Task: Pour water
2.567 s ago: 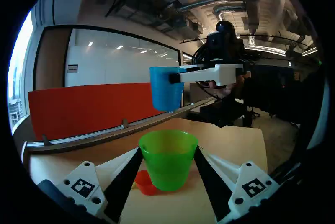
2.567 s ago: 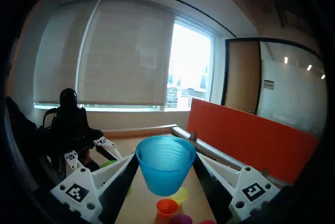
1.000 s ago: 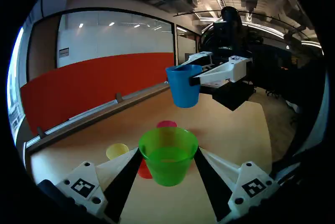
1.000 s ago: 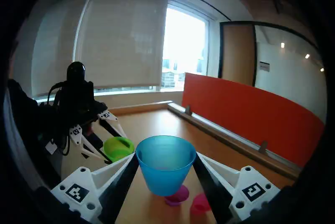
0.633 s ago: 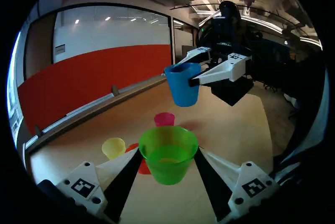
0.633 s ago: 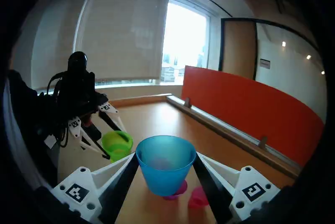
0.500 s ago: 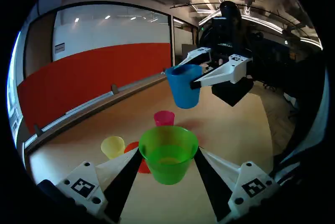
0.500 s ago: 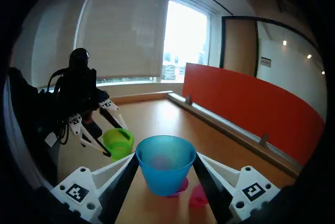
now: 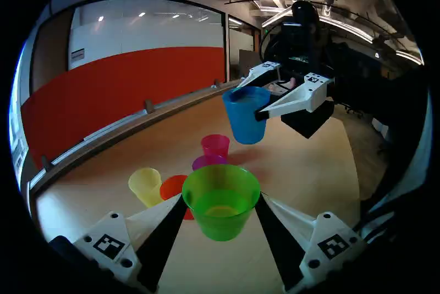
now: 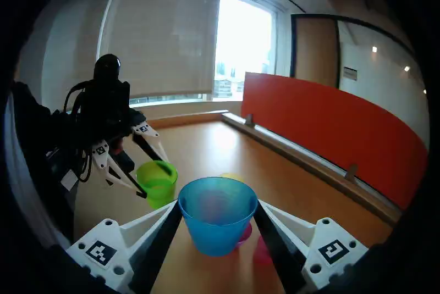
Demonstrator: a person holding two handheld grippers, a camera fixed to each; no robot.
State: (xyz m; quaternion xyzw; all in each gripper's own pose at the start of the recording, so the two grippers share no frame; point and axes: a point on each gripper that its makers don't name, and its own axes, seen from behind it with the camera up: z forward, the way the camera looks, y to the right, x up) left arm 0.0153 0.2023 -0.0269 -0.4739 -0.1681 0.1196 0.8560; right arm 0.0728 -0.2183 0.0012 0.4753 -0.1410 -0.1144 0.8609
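Note:
My left gripper (image 9: 220, 211) is shut on a green cup (image 9: 221, 199), held upright above the wooden table (image 9: 308, 167). My right gripper (image 10: 218, 217) is shut on a blue cup (image 10: 218, 214), also upright. In the left gripper view the blue cup (image 9: 246, 114) hangs above the table farther off, clamped between the right gripper's white fingers (image 9: 291, 101). In the right gripper view the green cup (image 10: 157, 182) sits lower left, in the left gripper's fingers (image 10: 118, 176). I cannot tell whether either cup holds water.
Small cups stand on the table below: yellow (image 9: 145, 185), orange (image 9: 175, 188), purple (image 9: 209, 161) and pink (image 9: 215, 144). An orange divider panel (image 9: 121, 88) runs along the table's far edge. A bright window (image 10: 242, 46) lies behind.
Both grippers have tilted downward toward the table, bringing more of the small cups into view. The blue cup has drifted slightly lower and closer to the green cup. Both grips are unchanged.

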